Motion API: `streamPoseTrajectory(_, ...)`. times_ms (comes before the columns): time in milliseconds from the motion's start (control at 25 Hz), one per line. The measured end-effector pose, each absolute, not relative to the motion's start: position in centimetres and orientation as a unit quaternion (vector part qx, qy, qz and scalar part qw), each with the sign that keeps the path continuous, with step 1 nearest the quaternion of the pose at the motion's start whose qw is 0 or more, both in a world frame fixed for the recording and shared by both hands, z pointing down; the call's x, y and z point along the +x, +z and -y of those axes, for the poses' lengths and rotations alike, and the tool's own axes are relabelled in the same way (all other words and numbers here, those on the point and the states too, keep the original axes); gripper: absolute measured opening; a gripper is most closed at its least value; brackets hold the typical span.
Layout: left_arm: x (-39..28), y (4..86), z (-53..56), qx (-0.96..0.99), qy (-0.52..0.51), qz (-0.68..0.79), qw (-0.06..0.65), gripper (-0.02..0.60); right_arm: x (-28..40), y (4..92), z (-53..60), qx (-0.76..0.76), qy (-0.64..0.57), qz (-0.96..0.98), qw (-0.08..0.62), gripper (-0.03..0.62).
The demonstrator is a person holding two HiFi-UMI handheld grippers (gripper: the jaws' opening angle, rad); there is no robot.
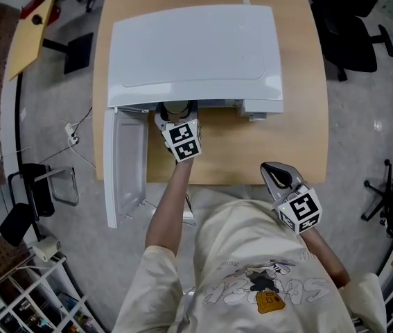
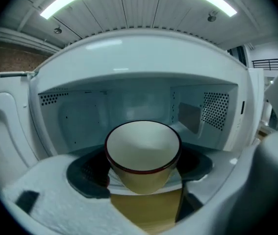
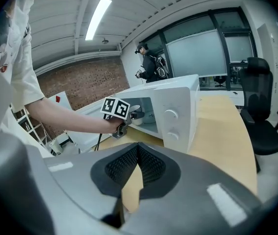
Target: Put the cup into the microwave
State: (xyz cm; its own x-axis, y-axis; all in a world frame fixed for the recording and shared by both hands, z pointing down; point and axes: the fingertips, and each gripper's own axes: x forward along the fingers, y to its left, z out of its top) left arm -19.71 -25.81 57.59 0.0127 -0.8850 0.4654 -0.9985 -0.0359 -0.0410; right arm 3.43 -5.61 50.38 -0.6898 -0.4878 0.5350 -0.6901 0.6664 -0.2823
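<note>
Shirt fills the near edge; beyond it a table bears a white microwave, its door swung open. Left gripper clamps the cup at the microwave's mouth. Right gripper, closed and empty, hangs near the table's front edge.

We see the left gripper with its dark pads pressed on both sides of a cream cup with a dark red rim — upright, empty, held at the mouth of the white microwave. Its door stands open at left — wooden table shows below the cup.
</note>
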Motion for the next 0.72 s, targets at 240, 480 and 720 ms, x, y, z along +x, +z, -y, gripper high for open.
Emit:
streamPoseTrajectory(240,-19.9,58.6,28.6,0.693,0.189,0.68,0.147,0.393,3.8,50.4,5.9,0.344,0.239,0.881,0.219,0.006)
streamPoseTrajectory(480,-19.4,58.9,29.7,0.702,0.173,0.676,0.142,0.397,4.3,50.3,6.5,0.355,0.255,0.874,0.213,0.006)
streamPoseTrajectory(720,-18.1,58.9,27.5,0.712,0.149,0.659,0.189,0.486,4.9,50.5,6.4,0.346,0.245,0.88,0.212,0.006)
